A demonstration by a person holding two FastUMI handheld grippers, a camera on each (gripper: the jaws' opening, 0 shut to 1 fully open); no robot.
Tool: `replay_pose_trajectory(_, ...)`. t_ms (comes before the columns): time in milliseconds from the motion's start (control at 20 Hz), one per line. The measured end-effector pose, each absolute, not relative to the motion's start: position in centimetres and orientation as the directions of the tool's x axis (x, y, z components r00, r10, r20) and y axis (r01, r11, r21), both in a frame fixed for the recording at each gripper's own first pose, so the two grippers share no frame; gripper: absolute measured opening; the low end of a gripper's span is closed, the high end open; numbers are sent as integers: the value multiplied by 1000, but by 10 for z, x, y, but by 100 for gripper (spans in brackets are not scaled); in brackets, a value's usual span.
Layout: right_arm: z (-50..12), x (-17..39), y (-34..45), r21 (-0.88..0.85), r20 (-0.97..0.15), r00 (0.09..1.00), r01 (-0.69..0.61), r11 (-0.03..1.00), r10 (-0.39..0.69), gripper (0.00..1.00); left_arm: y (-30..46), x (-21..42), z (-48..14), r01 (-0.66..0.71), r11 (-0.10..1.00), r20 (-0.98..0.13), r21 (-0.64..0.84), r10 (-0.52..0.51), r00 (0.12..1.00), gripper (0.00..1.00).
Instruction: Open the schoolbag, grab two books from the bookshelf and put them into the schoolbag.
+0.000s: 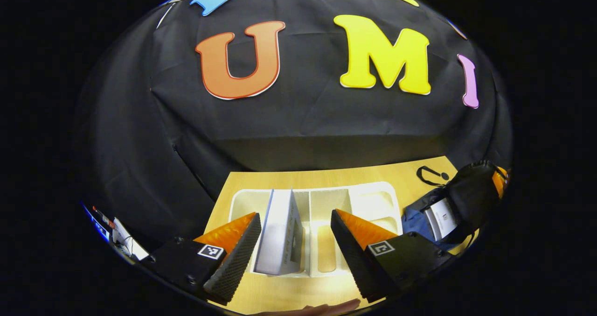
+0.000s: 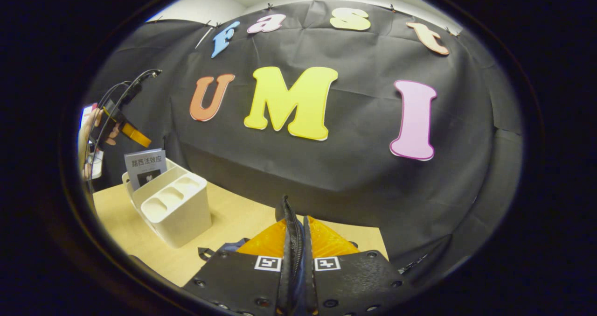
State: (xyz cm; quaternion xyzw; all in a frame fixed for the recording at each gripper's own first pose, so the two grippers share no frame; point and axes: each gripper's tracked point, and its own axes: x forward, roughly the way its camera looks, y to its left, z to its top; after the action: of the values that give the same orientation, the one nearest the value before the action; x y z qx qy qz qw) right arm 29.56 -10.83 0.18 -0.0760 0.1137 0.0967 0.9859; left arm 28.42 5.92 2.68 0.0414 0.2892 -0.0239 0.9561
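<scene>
A white bookshelf [image 1: 373,199] stands on the wooden table, and one pale book [image 1: 280,232] stands upright in it. My left gripper [image 1: 295,215] is open above the shelf, its fingers on either side of that book without touching it. To the right lies the dark schoolbag [image 1: 471,194], open, with a white book [image 1: 440,218] inside. My right gripper [image 2: 295,218] is shut on the schoolbag's black zipper edge [image 2: 287,213] and holds it up. In the right gripper view the bookshelf [image 2: 175,204] with its book [image 2: 145,166] stands at the left, with the left gripper [image 2: 123,124] in a hand above it.
The wooden table [image 1: 326,176] ends at the black cloth wall just behind the shelf. A black strap loop [image 1: 431,176] lies on the table beside the bag. Cables and small items [image 1: 116,234] sit beyond the table's left edge. Bare tabletop [image 2: 233,213] separates shelf and bag.
</scene>
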Motion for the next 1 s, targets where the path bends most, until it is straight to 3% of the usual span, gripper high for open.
replay_pose_trajectory(150,5,292,-109,-167,-231,961,-192,967,151,11,71,302,8,97,993,-571,65,-43,820,96)
replay_pose_trajectory(400,7,296,-101,-187,-230,963,-185,965,140,11,66,298,-40,121,992,-731,39,-54,680,95)
replay_pose_trajectory(550,5,296,-90,-196,-232,960,-204,959,157,11,76,295,-61,89,994,-793,68,0,609,83)
replay_pose_trajectory(650,-1,295,-87,-204,-244,955,-219,954,167,11,77,285,-73,77,995,-841,65,13,540,82)
replay_pose_trajectory(700,-1,295,-86,-204,-246,954,-221,954,169,11,73,282,-74,85,995,-858,44,-6,514,74)
replay_pose_trajectory(750,1,296,-88,-197,-245,955,-216,956,165,11,70,281,-76,102,995,-867,25,-29,498,59)
replay_pose_trajectory(850,3,294,-89,-191,-240,956,-215,958,167,11,67,280,-79,110,994,-882,27,-28,471,49)
replay_pose_trajectory(900,4,294,-89,-191,-238,957,-213,958,165,11,67,275,-81,107,994,-890,31,-21,456,54)
replay_pose_trajectory(1000,5,292,-87,-195,-236,956,-219,956,171,11,65,271,-83,117,992,-904,44,-10,426,49)
